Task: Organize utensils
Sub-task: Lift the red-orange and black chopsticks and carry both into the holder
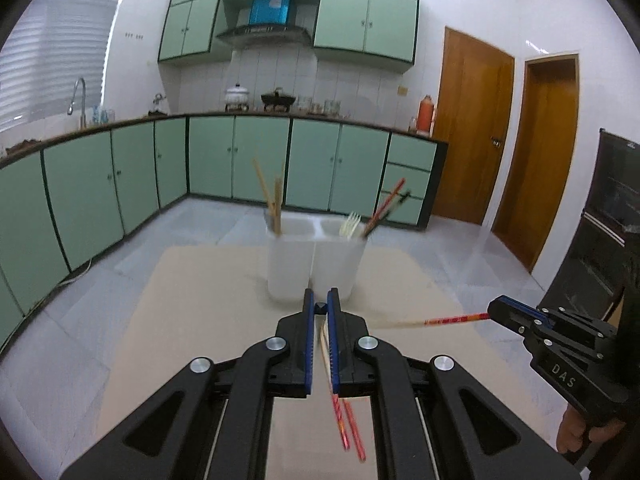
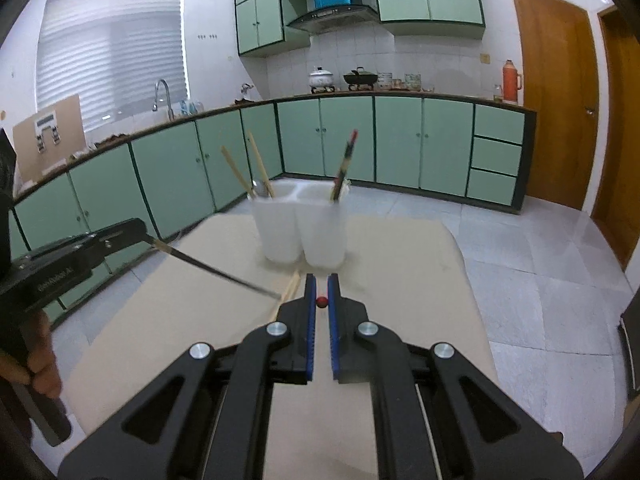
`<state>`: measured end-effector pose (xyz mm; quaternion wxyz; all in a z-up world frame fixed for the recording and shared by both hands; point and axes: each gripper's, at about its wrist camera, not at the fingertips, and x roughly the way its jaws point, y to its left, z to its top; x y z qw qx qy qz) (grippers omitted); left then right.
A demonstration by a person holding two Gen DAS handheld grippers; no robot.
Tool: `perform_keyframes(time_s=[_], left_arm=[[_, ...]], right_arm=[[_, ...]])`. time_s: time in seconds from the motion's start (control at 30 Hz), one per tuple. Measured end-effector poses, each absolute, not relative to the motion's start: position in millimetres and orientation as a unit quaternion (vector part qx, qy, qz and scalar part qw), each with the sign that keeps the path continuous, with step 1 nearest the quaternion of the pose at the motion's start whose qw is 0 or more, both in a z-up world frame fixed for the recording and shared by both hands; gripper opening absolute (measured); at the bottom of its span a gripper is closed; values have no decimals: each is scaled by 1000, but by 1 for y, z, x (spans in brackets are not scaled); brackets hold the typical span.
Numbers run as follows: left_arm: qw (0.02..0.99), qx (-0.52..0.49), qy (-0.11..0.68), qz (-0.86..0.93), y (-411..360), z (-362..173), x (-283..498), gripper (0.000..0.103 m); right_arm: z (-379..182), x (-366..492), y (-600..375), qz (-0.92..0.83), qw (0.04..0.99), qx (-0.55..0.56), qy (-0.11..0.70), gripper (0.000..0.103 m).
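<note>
Both grippers carry chopsticks toward the twin-cup holder.

On the worktop [image 2: 420,280], the white utensil holder [image 1: 316,264] already has wooden chopsticks left, fork and red chopsticks right. Left gripper [image 1: 321,300] fingers clench a dark chopstick [image 2: 216,270]; right gripper [image 2: 321,286] clenches a red chopstick [image 1: 448,320]. Each should enter tip-down, clear of leaning sticks.

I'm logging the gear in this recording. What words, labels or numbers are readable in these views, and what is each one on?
"DAS": raised letters on the black body of the right gripper, in the left wrist view.
Light print on the side of the left gripper, in the right wrist view: too blurred to read.
Label on the blue box above the range hood: too small to read.
Printing on the cardboard sheet by the window: not legible.
</note>
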<state>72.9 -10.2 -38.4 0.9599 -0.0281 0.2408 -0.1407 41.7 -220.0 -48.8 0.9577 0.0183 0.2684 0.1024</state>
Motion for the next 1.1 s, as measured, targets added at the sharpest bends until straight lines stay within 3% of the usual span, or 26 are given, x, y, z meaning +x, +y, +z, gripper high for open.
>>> perform_keyframes(time_s=[0.7, 1.1], left_arm=[[967, -41, 192, -161, -13, 21, 112, 6], [981, -42, 111, -153, -8, 83, 128, 6]], right_arm=[[43, 101, -211, 157, 959, 16, 237, 5], [112, 140, -215, 162, 972, 13, 171, 5]])
